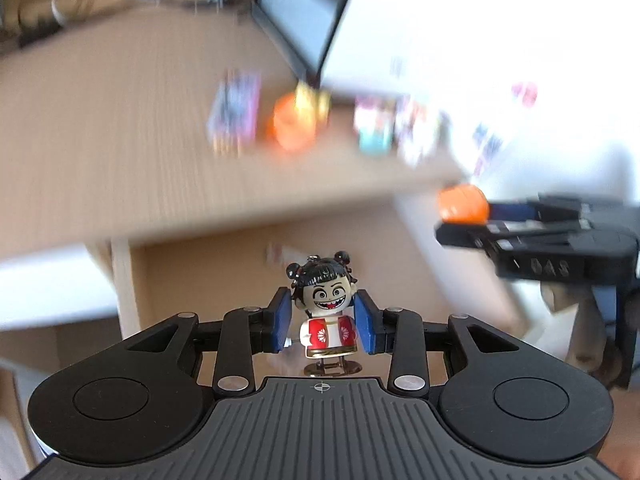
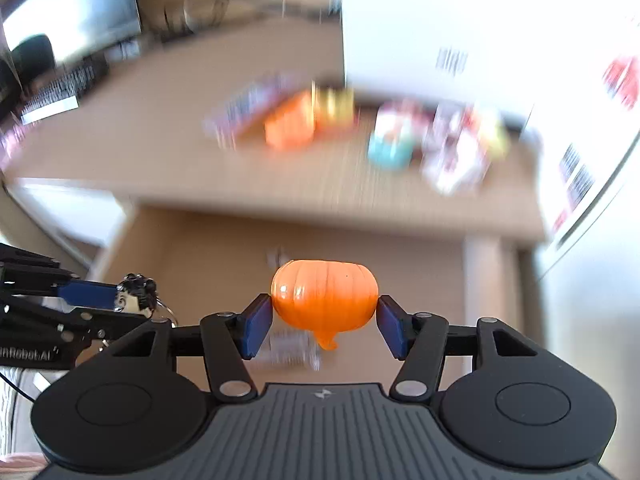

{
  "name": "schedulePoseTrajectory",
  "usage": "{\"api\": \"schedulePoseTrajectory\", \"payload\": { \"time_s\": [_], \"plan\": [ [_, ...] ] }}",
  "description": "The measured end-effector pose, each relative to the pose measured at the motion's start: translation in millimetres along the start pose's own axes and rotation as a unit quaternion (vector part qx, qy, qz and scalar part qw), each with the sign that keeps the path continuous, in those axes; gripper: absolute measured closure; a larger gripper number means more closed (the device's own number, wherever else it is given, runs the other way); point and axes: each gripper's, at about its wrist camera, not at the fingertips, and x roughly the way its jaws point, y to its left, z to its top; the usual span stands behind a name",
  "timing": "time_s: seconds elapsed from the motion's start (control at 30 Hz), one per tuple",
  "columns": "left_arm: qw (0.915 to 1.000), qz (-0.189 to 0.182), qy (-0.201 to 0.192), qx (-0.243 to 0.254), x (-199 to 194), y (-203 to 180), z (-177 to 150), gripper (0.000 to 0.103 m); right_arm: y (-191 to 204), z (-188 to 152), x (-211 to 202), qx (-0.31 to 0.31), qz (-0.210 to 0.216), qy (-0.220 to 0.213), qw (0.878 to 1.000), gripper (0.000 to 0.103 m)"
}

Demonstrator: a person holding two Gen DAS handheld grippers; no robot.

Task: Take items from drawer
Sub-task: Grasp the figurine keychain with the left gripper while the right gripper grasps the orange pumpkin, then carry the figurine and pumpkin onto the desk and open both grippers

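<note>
step: carry both items up to the desk [image 2: 160,152] and set them down – my read, since both claws are loaded and sit below the desk edge
how: keep the squeeze steady, lift clear of the edge before going forward, aim for bare wood short of the toy pile [image 2: 360,132]; release only once the item rests on the top
left claw [image 1: 323,322]: clamped on the doll [image 1: 325,312] – pads on both sides of its torso, head above the pads, feet hanging just in front of my palm
right claw [image 2: 323,324]: clamped on the pumpkin [image 2: 325,298], pads wide apart at its widest part, stem pointing down
risk: pumpkin is round and glossy, could slip out if I ease off
drawer: below and ahead of the claws, too blurred to tell what's left in it
neighbours: left claw sits just to the left of the right one, doll's head near its side
</note>
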Motion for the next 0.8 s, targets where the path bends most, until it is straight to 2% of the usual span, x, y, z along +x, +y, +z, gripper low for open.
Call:
{"api": "schedulePoseTrajectory", "payload": {
  "time_s": [0.07, 0.17, 0.3, 0.33, 0.43, 0.6, 0.63, 0.73, 0.8],
  "plan": [
    [0.9995, -0.002, -0.032, 0.001, -11, 4, 23, 0.065, 0, 17, -23, -0.002, -0.005, -0.038, 0.999, 0.045],
    [0.9981, 0.018, -0.060, 0.004, -9, 14, 58, 0.065, 5, 35, -47, -0.004, -0.013, -0.080, 0.997, 0.045],
    [0.9974, 0.043, -0.055, -0.017, 20, 45, 99, 0.065, 9, 44, -62, -0.011, -0.024, -0.109, 0.994, 0.046],
    [0.9970, 0.053, -0.051, -0.023, 30, 52, 105, 0.065, 9, 40, -78, -0.011, -0.027, -0.112, 0.993, 0.046],
    [0.9949, 0.084, -0.039, -0.041, 63, 77, 117, 0.065, 6, 49, -77, -0.011, -0.033, -0.113, 0.993, 0.046],
    [0.9933, 0.084, -0.016, -0.078, 100, 113, 118, 0.065, 0, 50, -63, -0.011, -0.040, -0.098, 0.994, 0.046],
    [0.9930, 0.088, -0.023, -0.074, 104, 114, 117, 0.068, -3, 47, -59, -0.009, -0.043, -0.094, 0.995, 0.046],
    [0.9924, 0.109, -0.039, -0.040, 110, 107, 117, 0.067, -13, 42, -44, 0.007, -0.051, -0.085, 0.995, 0.046],
    [0.9924, 0.107, -0.048, -0.037, 109, 105, 116, 0.067, -19, 41, -32, 0.013, -0.053, -0.079, 0.995, 0.046]
  ]
}}
